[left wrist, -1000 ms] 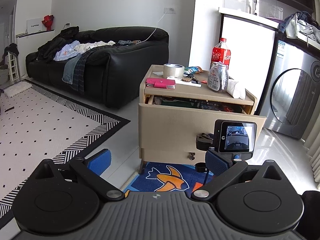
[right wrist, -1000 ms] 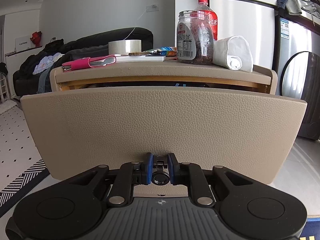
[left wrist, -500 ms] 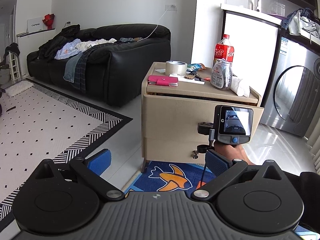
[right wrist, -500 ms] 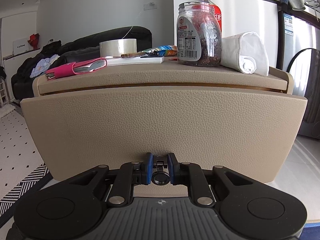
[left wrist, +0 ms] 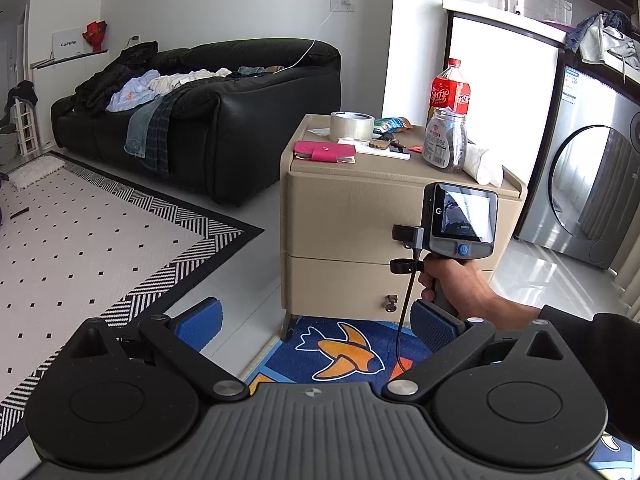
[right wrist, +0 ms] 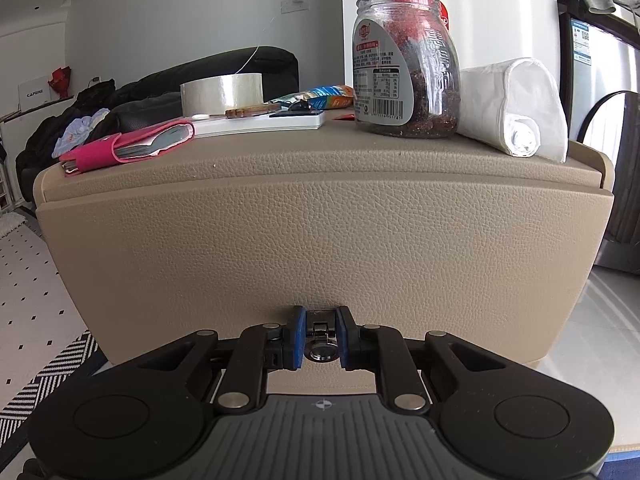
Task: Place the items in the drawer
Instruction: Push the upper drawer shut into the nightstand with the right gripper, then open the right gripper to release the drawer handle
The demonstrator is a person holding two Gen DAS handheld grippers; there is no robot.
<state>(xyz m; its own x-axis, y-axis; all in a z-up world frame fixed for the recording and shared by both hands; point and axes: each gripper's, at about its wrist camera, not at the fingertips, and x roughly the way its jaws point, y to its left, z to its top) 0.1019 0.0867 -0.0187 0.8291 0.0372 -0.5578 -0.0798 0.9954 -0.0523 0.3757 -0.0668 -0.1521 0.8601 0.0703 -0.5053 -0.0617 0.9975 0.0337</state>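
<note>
The beige nightstand's top drawer (right wrist: 320, 248) sits flush with the cabinet. My right gripper (right wrist: 320, 338) is shut on the small metal drawer handle (right wrist: 320, 326) at the bottom of the drawer front. In the left wrist view a hand (left wrist: 456, 280) holds that gripper against the drawer (left wrist: 348, 216); its fingers are hidden behind its rear screen (left wrist: 464, 220). My left gripper (left wrist: 316, 322) hangs open and empty, well back from the nightstand. On top lie a pink wallet (left wrist: 324, 152), a tape roll (left wrist: 352, 126), a jar (left wrist: 446, 140) and a white tissue pack (left wrist: 484, 164).
A red cola bottle (left wrist: 450, 88) and a snack packet (left wrist: 392, 123) also stand on top. The lower drawer has a key (left wrist: 390, 303). A black sofa (left wrist: 200, 112) is to the left, a washing machine (left wrist: 592, 200) to the right, and a blue fish mat (left wrist: 344, 356) lies in front.
The top drawer was open a second ago and has slid fully in, with my right gripper still on its handle. The left gripper's view has drawn back and up.
</note>
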